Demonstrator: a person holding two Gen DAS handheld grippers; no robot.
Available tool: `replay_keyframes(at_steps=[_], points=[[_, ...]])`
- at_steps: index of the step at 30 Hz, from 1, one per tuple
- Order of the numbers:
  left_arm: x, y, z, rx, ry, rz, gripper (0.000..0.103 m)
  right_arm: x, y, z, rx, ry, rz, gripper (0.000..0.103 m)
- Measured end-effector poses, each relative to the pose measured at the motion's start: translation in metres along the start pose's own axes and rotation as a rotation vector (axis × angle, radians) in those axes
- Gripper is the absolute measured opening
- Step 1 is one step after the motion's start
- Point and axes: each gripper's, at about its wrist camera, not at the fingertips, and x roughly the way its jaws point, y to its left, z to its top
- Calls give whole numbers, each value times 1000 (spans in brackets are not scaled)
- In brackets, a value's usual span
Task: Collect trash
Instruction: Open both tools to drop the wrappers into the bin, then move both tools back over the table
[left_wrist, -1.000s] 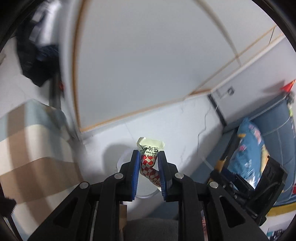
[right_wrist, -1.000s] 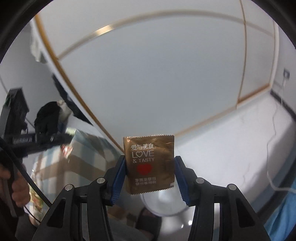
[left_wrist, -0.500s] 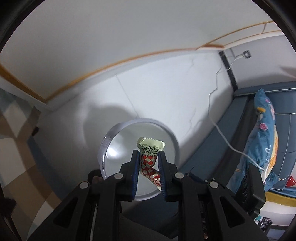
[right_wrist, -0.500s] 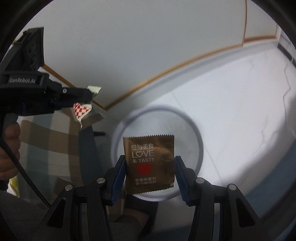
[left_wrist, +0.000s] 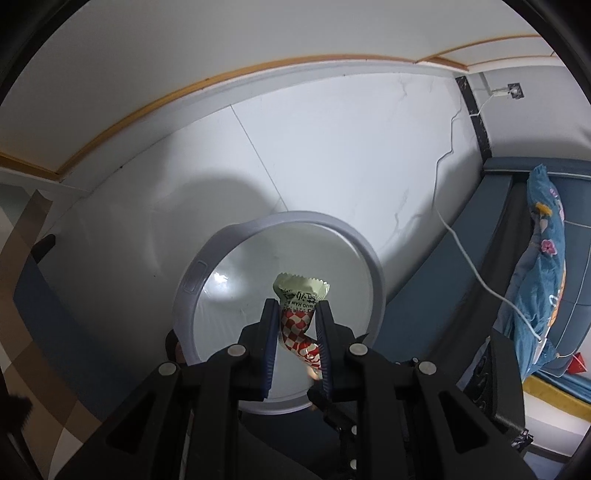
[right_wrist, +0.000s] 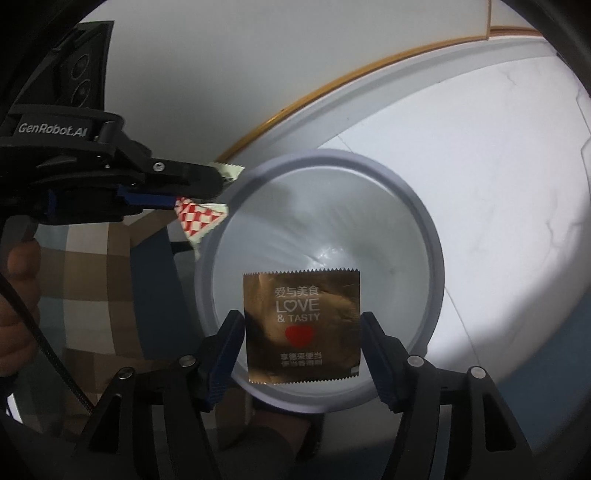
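While both grippers hang above it, the white floor (left_wrist: 332, 140) fills most of each view, with a wood-trimmed white wall (left_wrist: 221, 37) behind it and a blue sofa (left_wrist: 561, 266) carrying a flowered cushion (left_wrist: 546, 266) off to one side of the left wrist view. A white cable (left_wrist: 461, 243) trails across the floor toward the sofa. On the opposite side lies a checked brown and pale rug (right_wrist: 92, 277).

Standing on the floor is a round white bin (left_wrist: 373, 273) lined with a clear bag, its mouth open to both cameras (right_wrist: 432, 258).

Over the bin, the left gripper (left_wrist: 295, 314) has its blue-padded jaws closed on a red-and-white checked wrapper (left_wrist: 295, 321) whose pale green crimped end sticks out past the fingertips. From the right wrist view the same gripper (right_wrist: 218, 184) reaches in from the side, with the wrapper (right_wrist: 195, 218) dangling at the bin's near rim; a hand (right_wrist: 18, 288) grips its handle.

Nearer the camera, the right gripper (right_wrist: 303, 325) clamps a flat gold packet (right_wrist: 301, 325) printed "LOVE & TASTY" with a red heart, held upright by its two side edges directly above the bin's opening.
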Motion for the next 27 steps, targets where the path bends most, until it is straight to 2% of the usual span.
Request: replay_keyframes(at_steps=[6,8,10,12,18,23,27], points=[[9,-1,-1,-3,21,7,16,-1,-4,-7,19,19,13,70],[7,-3,-3,6,26,15,22,-8,-8,-12,29,31,29,70],[5,-4,-3,14,17,19,41,-16,-9,-17,29,24,24,70],[0,-8,-6,34,-2,33,48,-28,-10,-21,19,9,7,70],[-29,-21,-16,119,-82,114,48,-54,-13,-20,59,-71,-7,73],[-61,-30,-35,188,-157,173,49,-82,-11,-12,79,-150,-26,75],[-87,-31,-57,207,-261,280,51,-110,2,-8,70,-225,-26,75]])
